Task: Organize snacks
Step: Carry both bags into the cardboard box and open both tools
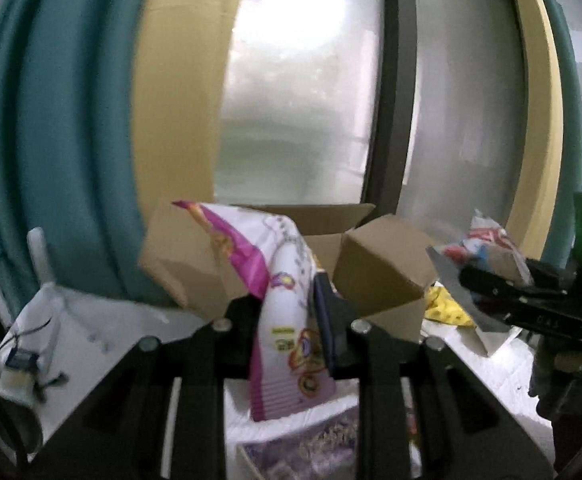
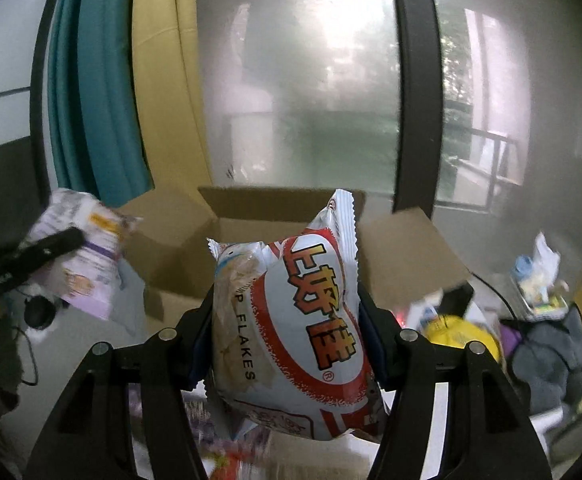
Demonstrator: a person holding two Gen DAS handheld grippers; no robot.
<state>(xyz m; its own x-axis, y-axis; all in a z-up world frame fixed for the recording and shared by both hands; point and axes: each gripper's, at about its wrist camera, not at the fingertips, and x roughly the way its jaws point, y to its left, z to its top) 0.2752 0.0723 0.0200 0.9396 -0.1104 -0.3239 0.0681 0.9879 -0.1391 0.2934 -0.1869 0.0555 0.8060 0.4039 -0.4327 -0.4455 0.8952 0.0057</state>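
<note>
Left wrist view: my left tongs (image 1: 291, 312) are clamped on a glossy pink-and-white snack bag (image 1: 283, 320), crinkled, held upright before the open cardboard box (image 1: 383, 276), whose matte brown flaps partly block its interior. My right tongs (image 1: 491, 280) appear at the right edge.

Right wrist view: my right tongs (image 2: 287, 320) pinch a puffy red-and-white flakes packet (image 2: 291, 328) with serrated seams, hiding the box mouth (image 2: 267, 216). A yellow item (image 2: 457, 334) lies right of the box.

Red-and-white snack bag (image 2: 291, 332): black "FLAKES" down its left side, large yellow Chinese characters across the red band, ® mark below them. Pink-and-white snack bag (image 1: 279, 320): print too blurred to read.
</note>
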